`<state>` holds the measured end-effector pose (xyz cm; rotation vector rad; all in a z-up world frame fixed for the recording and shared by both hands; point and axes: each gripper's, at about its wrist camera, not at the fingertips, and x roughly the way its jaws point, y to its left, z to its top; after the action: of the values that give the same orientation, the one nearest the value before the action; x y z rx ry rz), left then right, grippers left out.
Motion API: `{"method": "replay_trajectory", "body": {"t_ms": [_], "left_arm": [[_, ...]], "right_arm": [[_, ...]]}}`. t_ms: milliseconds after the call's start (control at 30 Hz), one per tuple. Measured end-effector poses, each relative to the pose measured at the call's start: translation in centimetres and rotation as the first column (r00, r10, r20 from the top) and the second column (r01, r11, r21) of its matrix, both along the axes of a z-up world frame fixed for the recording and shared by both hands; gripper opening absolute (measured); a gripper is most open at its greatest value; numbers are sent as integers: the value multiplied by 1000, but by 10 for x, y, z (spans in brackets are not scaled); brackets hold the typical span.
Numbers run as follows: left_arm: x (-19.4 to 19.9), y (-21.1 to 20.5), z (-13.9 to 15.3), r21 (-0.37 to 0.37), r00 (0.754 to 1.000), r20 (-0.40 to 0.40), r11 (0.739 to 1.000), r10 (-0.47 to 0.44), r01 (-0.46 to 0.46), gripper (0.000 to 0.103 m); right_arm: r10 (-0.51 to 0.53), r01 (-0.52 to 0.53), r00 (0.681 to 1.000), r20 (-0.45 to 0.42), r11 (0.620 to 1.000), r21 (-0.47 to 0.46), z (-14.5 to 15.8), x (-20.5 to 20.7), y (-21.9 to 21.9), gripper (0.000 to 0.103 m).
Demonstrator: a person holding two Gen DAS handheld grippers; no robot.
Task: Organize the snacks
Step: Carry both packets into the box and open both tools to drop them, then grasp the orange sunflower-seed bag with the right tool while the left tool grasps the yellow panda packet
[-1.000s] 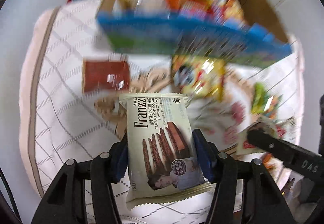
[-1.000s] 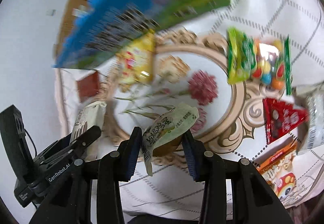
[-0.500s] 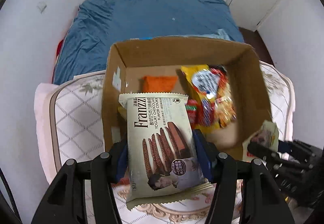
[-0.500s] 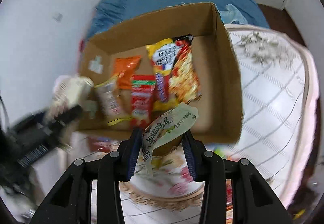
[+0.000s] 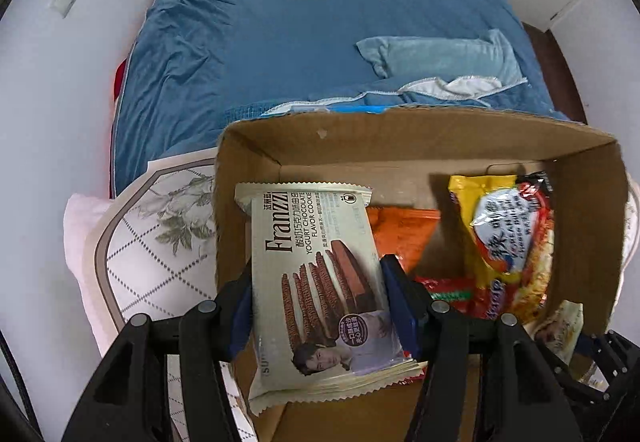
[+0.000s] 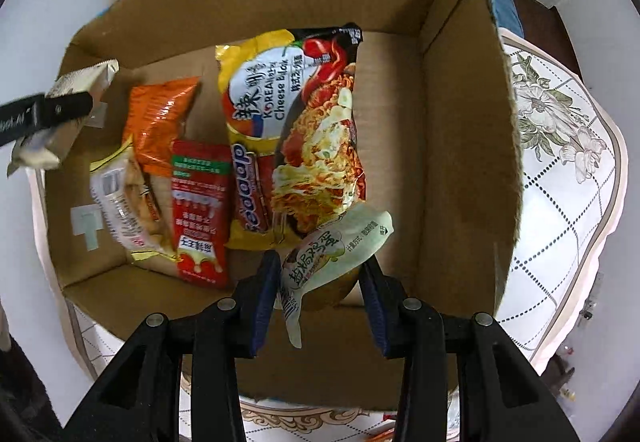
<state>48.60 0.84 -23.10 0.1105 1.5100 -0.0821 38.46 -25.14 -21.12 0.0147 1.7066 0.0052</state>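
Cookie packet [image 5: 320,274] is clamped by its long edges in left gripper [image 5: 318,306], over cardboard box [image 6: 472,122] at its 9 o'clock wall, for dropping. Egg pouch [image 6: 332,254] is pinched in right gripper [image 6: 318,282], at box's 6 o'clock, beside noodle bag [image 6: 296,130].

Both grippers, left [image 5: 320,302] and right [image 6: 320,282], now sit over the cardboard box [image 6: 472,122] rather than the patterned cloth [image 6: 560,170]; apparently nothing released yet.
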Motion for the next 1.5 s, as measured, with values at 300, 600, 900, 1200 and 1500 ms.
{"method": "replay_trajectory", "body": {"t_ms": [300, 600, 900, 1200, 1500], "left_arm": [[7, 5, -11, 6, 999, -10, 999, 38, -38, 87], [-10, 4, 8, -27, 998, 23, 998, 53, -53, 93], [-60, -7, 36, -94, 996, 87, 995, 33, -24, 102], [-135, -6, 78, -93, 969, 240, 995, 51, -30, 102], [-195, 3, 122, -73, 932, 360, 997, 53, -29, 102]], "right_arm": [[41, -45, 996, -76, 998, -47, -19, 5, 2, 87], [11, -12, 1000, -20, 1000, -21, -3, 3, -5, 96], [24, -23, 996, 90, 1000, -11, 33, -18, 1, 97], [26, -21, 961, 274, 1000, -20, 82, -54, 6, 97], [34, -23, 921, 389, 999, -34, 117, -98, 16, 97]]}}
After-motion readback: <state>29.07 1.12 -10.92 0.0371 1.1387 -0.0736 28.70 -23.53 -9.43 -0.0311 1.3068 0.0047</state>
